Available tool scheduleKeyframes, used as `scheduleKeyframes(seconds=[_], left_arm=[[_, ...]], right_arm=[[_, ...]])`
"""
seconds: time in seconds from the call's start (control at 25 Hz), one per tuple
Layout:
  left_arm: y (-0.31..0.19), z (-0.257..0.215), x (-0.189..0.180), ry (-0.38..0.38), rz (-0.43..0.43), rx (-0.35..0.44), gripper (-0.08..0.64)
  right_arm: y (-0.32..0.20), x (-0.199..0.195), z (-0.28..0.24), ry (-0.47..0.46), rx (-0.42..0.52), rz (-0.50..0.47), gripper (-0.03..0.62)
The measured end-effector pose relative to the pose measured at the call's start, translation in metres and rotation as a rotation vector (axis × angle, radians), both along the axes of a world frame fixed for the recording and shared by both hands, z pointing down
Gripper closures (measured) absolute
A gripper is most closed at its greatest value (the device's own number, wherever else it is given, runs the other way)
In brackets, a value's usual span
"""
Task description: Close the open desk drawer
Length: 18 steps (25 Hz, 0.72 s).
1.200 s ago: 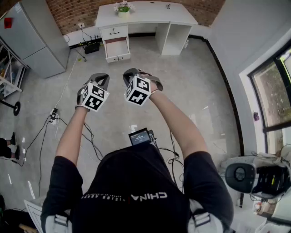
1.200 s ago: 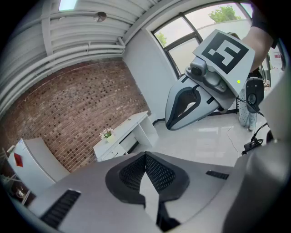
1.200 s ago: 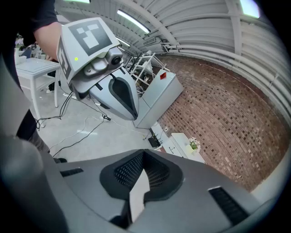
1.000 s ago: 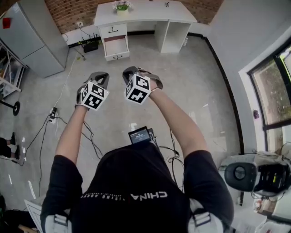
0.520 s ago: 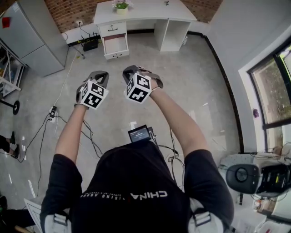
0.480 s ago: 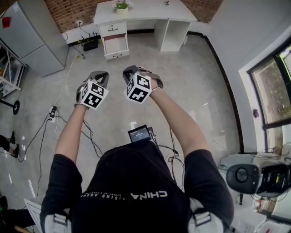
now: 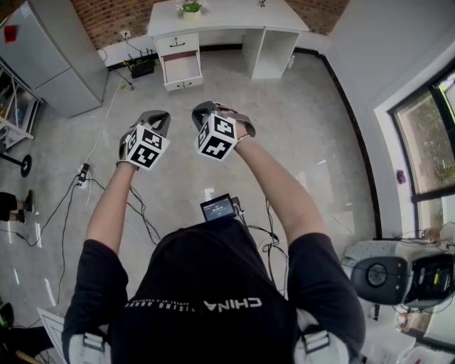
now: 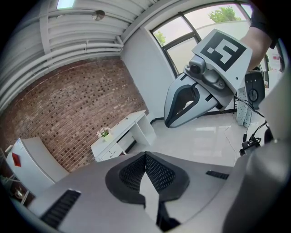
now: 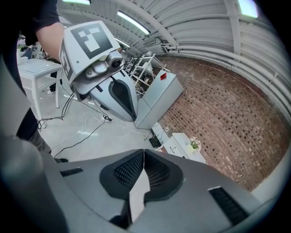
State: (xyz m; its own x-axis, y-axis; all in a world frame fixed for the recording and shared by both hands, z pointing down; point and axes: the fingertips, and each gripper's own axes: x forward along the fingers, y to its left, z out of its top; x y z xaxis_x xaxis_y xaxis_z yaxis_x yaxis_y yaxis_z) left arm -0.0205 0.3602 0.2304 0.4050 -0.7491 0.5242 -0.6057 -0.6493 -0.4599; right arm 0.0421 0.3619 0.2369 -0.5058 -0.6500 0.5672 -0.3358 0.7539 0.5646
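The drawer [image 7: 183,71] stood pulled out under the left end of the white worktop [image 7: 234,18], which was set against the brick wall. Its front faced the room, and the drawer above it was shut. The person stood well apart from it, across open floor, so nothing could yet be pushed.

The left gripper [image 7: 156,119] and right gripper [image 7: 207,112] were held out side by side ahead of the body, aimed toward the worktop and tilted somewhat down. That was probably a carrying pose for the walk over.

The left fingers [image 8: 160,172] were pressed together with nothing between them, and the right fingers [image 9: 128,170] were likewise together and empty. That suited the job: a drawer front wants a push, not a grip, and joined fingers make a firm blunt tip. Closing the drawer had not yet begun.
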Motion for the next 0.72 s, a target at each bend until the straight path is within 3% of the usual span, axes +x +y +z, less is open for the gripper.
scheduleKeyframes(seconds=[0.28,0.72], left_arm=[[-0.001,0.004,0.020,-0.007,0.009,-0.011,0.549],[-0.008,0.020,0.086,-0.039,0.017,-0.019,0.548]], right_arm=[[-0.001,0.020,0.007,-0.015,-0.015,0.002,0.575],[-0.013,0.088,0.025,-0.042,-0.042,-0.001,0.575]])
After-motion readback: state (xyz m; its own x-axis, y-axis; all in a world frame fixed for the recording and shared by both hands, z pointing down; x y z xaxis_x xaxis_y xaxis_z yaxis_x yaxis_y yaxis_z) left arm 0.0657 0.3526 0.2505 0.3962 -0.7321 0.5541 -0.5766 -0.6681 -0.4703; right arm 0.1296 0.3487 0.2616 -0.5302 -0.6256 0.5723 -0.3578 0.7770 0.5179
